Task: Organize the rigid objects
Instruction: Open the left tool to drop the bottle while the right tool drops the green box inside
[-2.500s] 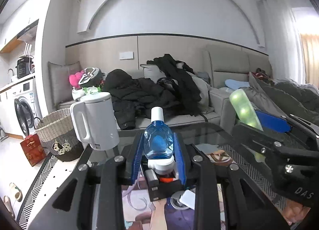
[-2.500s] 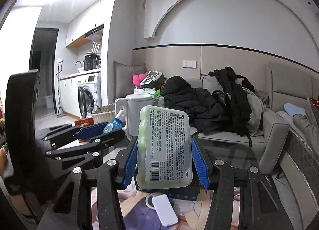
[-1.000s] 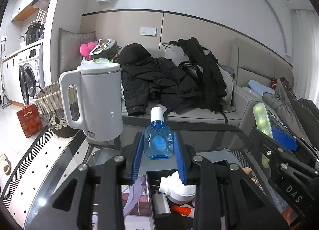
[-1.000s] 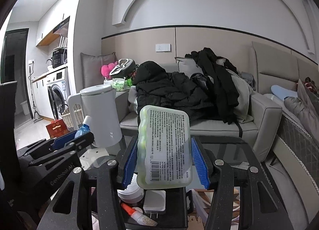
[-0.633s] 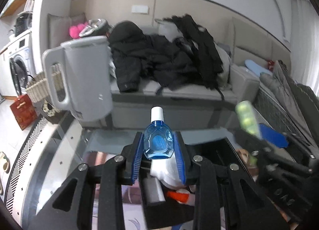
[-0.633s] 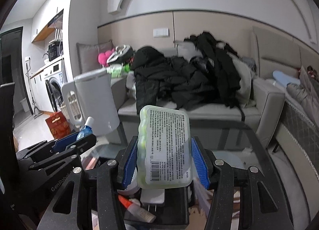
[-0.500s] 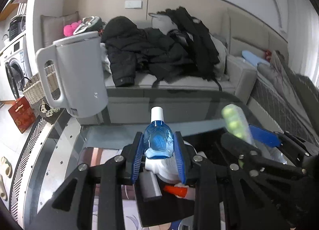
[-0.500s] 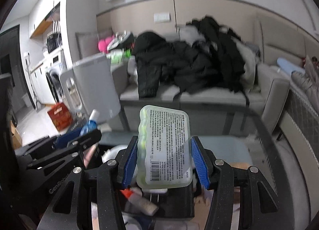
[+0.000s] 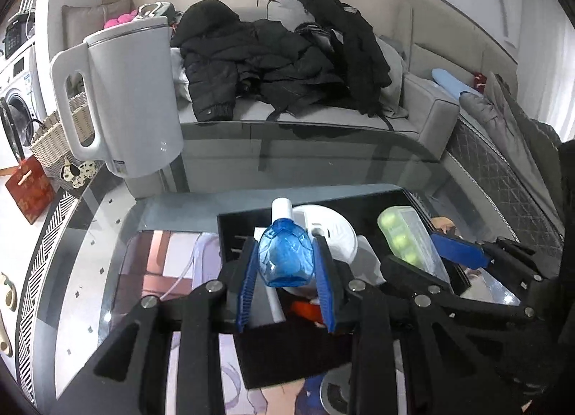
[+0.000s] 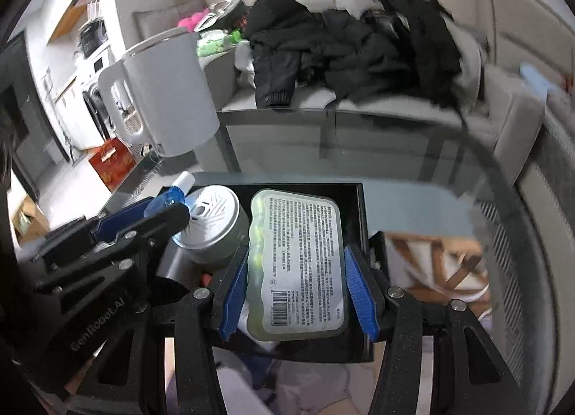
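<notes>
Both jaws clamped tight: left gripper (image 9: 286, 273) on the blue bottle (image 9: 286, 257), right gripper (image 10: 297, 284) on the green gum pack (image 10: 296, 267).
Both hang over the black tray (image 10: 360, 206); I'd drop the pack into the gap at 3 o'clock of the white tin (image 10: 212, 222) and keep the bottle clear of it.

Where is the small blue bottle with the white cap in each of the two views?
Left wrist view: the blue bottle is at lower centre, clamped between the left gripper pads.
Right wrist view: the bottle is at middle left, beside the round white tin.
Shared landmark: the white kettle.
</notes>
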Available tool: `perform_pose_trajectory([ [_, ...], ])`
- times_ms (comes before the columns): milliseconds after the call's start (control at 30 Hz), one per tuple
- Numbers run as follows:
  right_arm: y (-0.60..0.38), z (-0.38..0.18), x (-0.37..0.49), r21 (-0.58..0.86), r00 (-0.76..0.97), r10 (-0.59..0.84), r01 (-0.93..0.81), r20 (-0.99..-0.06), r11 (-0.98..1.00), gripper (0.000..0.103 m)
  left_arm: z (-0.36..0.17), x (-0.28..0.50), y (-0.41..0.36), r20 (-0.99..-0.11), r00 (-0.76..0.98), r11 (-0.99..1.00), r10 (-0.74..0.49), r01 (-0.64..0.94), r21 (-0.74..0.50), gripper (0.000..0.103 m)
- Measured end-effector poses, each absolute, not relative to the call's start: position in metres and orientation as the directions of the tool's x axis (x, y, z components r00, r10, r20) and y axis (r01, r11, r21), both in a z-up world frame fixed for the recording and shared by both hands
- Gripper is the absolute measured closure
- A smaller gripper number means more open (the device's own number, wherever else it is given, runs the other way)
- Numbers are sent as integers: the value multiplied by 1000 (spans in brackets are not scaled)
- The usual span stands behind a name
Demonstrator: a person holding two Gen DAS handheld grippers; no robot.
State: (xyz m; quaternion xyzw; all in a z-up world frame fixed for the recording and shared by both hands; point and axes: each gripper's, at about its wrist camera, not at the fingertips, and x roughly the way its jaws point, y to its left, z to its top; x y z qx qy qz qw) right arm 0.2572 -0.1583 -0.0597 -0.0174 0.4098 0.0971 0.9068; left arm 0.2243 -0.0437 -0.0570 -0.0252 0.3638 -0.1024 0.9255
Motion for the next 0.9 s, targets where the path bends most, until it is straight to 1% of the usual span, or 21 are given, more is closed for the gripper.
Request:
perform_pose_trajectory([
  [133, -157, -63, 252, 24, 638, 164, -221, -753, 975, 51, -58, 220, -46, -667, 716, 977, -207, 185, -105, 72],
  [200, -157, -63, 249, 10, 642, 159, -229, -750, 973, 51, -58, 219, -45, -669, 715, 977, -205, 188, -100, 66],
  [233, -158, -62, 248, 7, 643, 159, -233, -749, 972, 51, -58, 219, -42, -668, 716, 978, -204, 180, -106, 57],
  [300, -159, -61, 246, 6, 635, 161, -240, -756, 971, 51, -56, 218, -36, -659, 714, 972, -235, 186, -145, 47],
  [433, -166, -54, 239, 73, 612, 211, -243, -762, 967, 43, -46, 209, -32, -651, 716, 967, -253, 199, -157, 46],
  [500, -166, -47, 231, 66, 625, 212, -248, -751, 966, 39, -39, 203, -31, -644, 720, 966, -259, 203, -161, 46],
  [633, -171, -30, 216, 71, 651, 221, -249, -726, 966, 39, -32, 191, -31, -648, 710, 961, -275, 210, -177, 46],
  [900, -178, -8, 192, 63, 677, 228, -259, -699, 964, 39, -32, 179, -29, -687, 664, 956, -293, 222, -193, 46],
])
